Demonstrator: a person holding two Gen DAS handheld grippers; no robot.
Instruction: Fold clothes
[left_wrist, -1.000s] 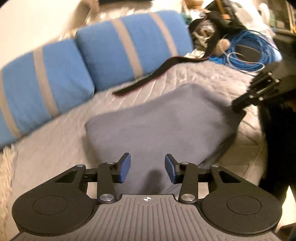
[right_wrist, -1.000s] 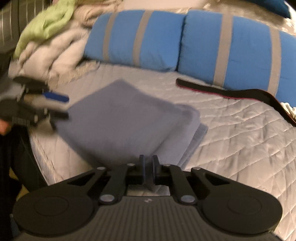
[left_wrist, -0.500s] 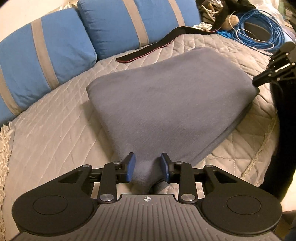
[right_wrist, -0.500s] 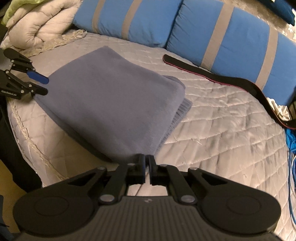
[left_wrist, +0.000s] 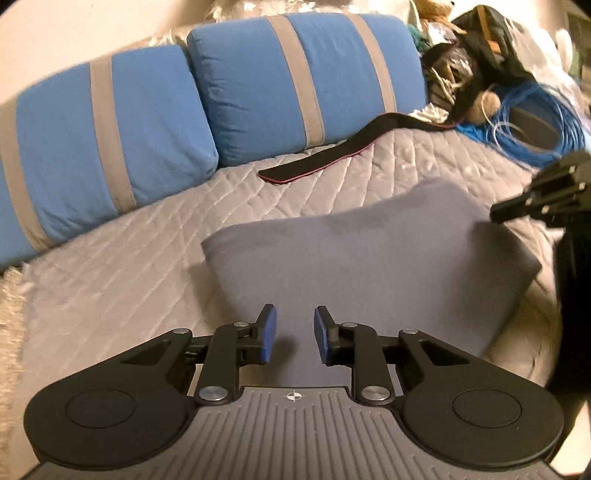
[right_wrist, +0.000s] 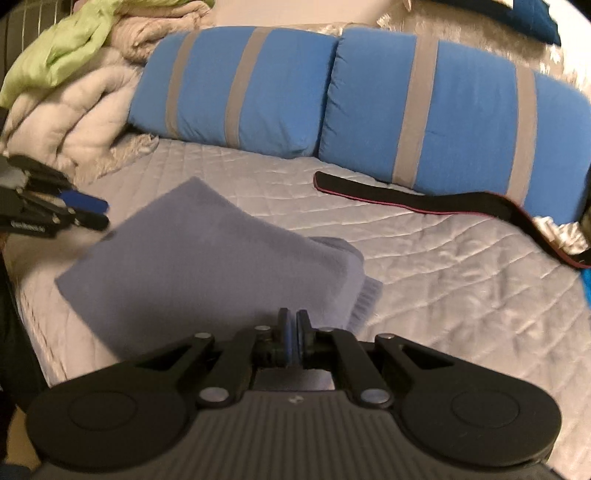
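Starting at the left with the left gripper: jaws closing, the gap narrower than half a second ago. Had cloth bunched up in that gap then; shows none pinched now, only the grey garment lying beyond the pads. Reads as a letting-go and a drawing back, not a fresh grasp.

In the middle, the garment itself: down on the quilt, near its front edge, in front of the blue pillows. Was blurred and off the bed a second ago, flat half a second ago, now folded into a compact block, with layered edges and a ribbed hem stepped out on its right side. Far corner a little humped or just blurred; hard to say which.

Further right, the right gripper: above the garment's near right edge, pads almost together, a thin slit between them and nothing visible in it. Was pinched tight on a flap of cloth a second ago.

At far right, a black strap, well apart from the garment and untouched.

Judging from this: fold laid and released. Likely left to do: square the stepped edges or set it aside.
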